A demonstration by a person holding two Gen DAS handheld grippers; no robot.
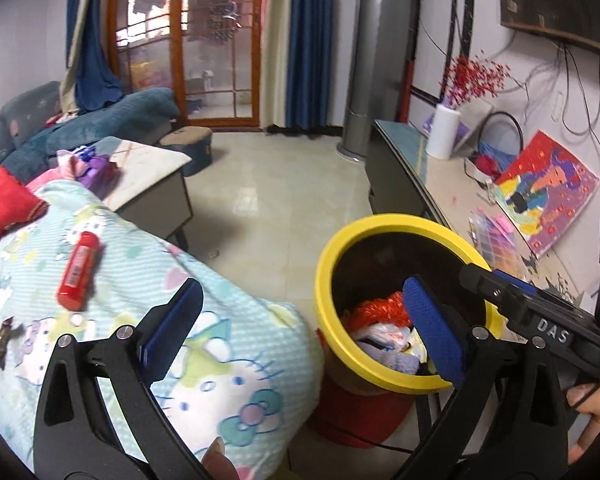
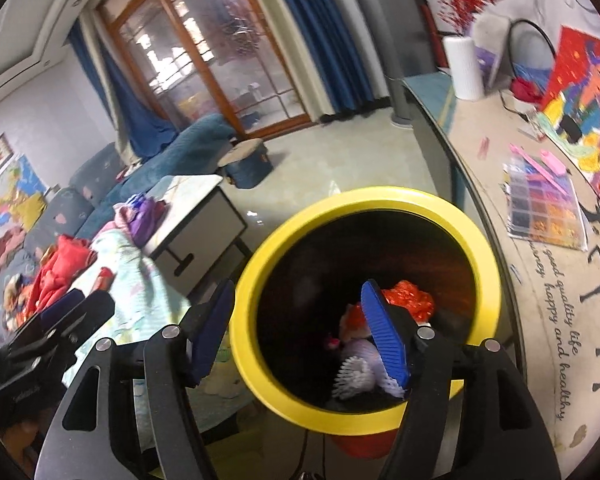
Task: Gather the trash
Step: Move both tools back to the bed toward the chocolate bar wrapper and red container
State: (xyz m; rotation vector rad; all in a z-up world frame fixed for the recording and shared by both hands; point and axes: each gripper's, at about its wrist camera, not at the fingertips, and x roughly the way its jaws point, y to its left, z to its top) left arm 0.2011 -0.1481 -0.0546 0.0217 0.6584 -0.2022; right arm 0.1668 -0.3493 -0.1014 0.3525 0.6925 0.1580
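Both claws wide, nothing held: left claw (image 1: pixel 300 328), right claw (image 2: pixel 300 336) over the yellow-rimmed trash bin (image 2: pixel 260 248). Red tube (image 1: pixel 78 270) lies on the Hello Kitty blanket (image 1: pixel 220 320), 10 o'clock of left claw. Risk: soft blanket bunches into the pinch (tube may roll).

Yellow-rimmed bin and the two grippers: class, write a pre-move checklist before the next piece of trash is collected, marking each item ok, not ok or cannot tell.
1. Left gripper empty, fingers apart: ok.
2. Right gripper empty, fingers apart over the bin: ok.
3. Yellow-rimmed bin upright, mouth unobstructed: ok.
4. Room left in the bin: ok; the trash lies well below the rim.
5. Next item within sight: ok; a red tube lies on the cartoon-print blanket. Whether it is trash: cannot tell.
6. Small dark wrapper at the blanket's left edge is trash: cannot tell, too blurred.
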